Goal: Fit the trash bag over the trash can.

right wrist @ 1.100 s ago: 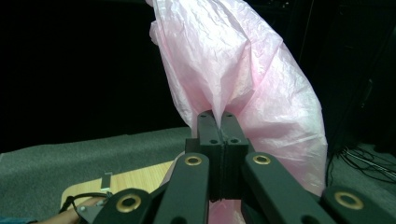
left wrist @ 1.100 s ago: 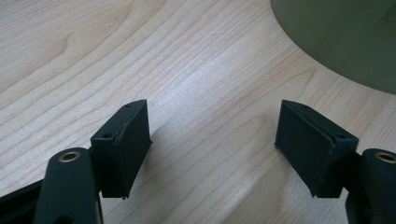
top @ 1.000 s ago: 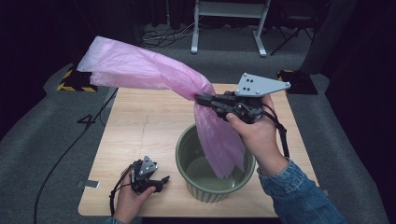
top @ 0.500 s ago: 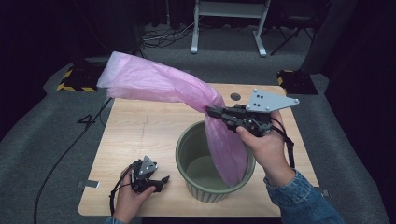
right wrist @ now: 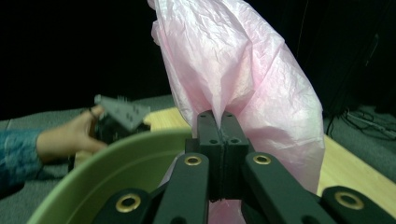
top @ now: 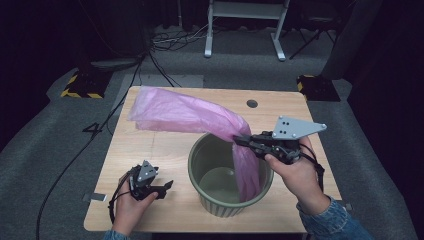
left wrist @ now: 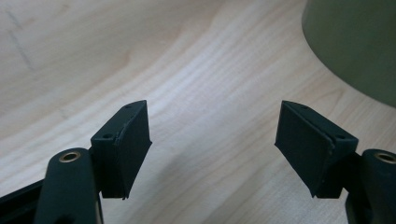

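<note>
I see the right gripper (top: 239,141) with jaws clamped on the thin pink plastic bag (top: 185,114), which drapes from 10 o'clock on the light wooden worktop (top: 165,150) into the round olive-green plastic bin (top: 210,200), while the left gripper (top: 167,186) rests open-jawed at 7 o'clock.

Thin, crinkled pink plastic bag (top: 190,114); smooth matt green plastic bin (top: 205,202); pale grained wooden bench (top: 165,150); matt black gripper (left wrist: 212,140).

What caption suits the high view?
Right gripper lowers a pink plastic bag into a green bin; left gripper rests open.
</note>
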{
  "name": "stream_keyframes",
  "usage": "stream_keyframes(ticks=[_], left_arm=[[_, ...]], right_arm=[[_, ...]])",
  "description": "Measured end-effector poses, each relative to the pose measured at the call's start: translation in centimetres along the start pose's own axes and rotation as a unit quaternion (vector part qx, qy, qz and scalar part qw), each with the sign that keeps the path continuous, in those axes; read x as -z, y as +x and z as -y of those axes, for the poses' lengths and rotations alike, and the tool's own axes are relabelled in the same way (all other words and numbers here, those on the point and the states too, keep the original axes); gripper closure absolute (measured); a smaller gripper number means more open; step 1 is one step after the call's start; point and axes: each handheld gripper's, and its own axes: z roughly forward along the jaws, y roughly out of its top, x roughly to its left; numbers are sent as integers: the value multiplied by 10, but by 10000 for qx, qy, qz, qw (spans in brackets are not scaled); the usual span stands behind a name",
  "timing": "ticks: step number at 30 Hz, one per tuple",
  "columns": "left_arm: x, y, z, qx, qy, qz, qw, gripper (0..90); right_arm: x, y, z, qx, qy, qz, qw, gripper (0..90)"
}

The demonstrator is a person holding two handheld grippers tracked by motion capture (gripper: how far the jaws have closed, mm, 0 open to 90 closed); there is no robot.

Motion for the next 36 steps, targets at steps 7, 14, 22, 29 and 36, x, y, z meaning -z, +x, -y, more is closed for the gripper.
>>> stream_keyframes(ticks=[7, 14, 22, 29, 36], left_arm=[[9, 5, -4, 102, -147, 61, 9998, 260], [16, 6, -12, 170, -351, 65, 9992, 253], [25, 5, -26, 109, -535, 120, 9984, 252], [33, -2, -36, 27, -653, 180, 9977, 254], [44, -6, -52, -27, -886, 216, 9958, 264]], right_arm=[[11, 0, 20, -73, 319, 33, 9995, 900], [21, 3, 41, -198, 437, 11, 9988, 900], [20, 9, 56, -284, 518, -103, 9982, 900], [19, 11, 65, -356, 561, -130, 9977, 897], [19, 13, 68, -374, 605, -147, 9974, 897]])
